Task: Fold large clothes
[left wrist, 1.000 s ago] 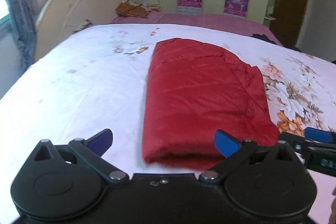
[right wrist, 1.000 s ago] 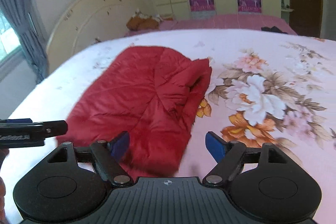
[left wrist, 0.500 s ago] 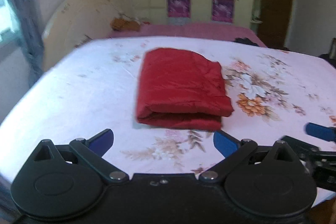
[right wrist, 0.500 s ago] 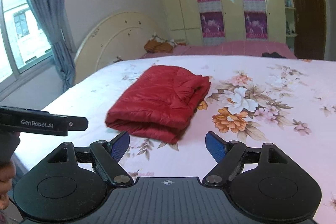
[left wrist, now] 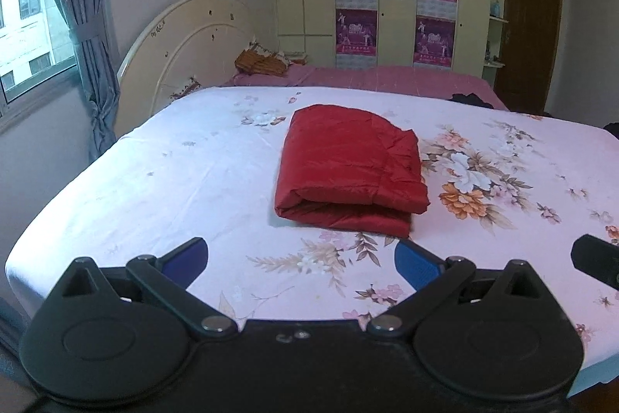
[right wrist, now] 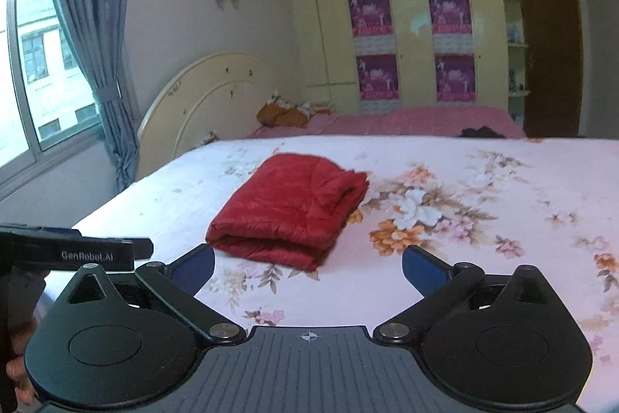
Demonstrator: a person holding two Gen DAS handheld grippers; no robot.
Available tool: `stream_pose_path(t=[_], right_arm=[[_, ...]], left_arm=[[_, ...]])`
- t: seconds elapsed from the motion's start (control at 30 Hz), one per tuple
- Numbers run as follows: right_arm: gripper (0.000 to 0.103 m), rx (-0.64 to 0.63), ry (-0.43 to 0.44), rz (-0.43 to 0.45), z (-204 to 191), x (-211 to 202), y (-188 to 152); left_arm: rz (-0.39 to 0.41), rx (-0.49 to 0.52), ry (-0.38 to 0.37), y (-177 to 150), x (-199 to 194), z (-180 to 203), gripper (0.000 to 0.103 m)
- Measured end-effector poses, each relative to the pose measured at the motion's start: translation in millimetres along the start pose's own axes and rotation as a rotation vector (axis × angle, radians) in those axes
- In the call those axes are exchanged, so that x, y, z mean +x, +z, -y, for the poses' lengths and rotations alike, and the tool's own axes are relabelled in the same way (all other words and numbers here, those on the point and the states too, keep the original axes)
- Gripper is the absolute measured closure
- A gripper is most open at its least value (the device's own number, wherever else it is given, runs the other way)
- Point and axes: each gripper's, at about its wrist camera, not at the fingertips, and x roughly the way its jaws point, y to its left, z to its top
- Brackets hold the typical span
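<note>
A red padded garment (left wrist: 348, 165) lies folded into a thick rectangle on the floral bed sheet (left wrist: 154, 180). Its folded edge faces me. In the right wrist view the same garment (right wrist: 290, 208) sits left of centre. My left gripper (left wrist: 301, 258) is open, well short of the garment, with only sheet between its blue fingertips. My right gripper (right wrist: 308, 266) is also back from the garment. Its jaws are opening wide and nothing is between them. The left gripper's body (right wrist: 77, 250) shows at the left edge of the right wrist view, held by a hand.
A cream headboard (left wrist: 185, 37) stands at the bed's left end, beside a blue curtain (left wrist: 89, 26) and a window. Behind the bed is a second bed with a pink cover (left wrist: 387, 78), then a wardrobe with posters (left wrist: 356, 6) and a brown door (left wrist: 530, 26).
Both grippers have drawn back and risen from the garment, which now looks smaller and farther off. The right gripper's jaws have spread wider. The garment lies still.
</note>
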Motion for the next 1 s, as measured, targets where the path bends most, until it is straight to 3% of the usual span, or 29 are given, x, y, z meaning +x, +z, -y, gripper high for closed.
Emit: stream_pose_path(t=[1.0], right_arm=[[0.001, 0.033, -0.013, 0.02, 3.4, -12.4, -1.6]], left_arm=[[0.013, 0.001, -0.008, -1.0, -23.0, -2.0, 0.0]])
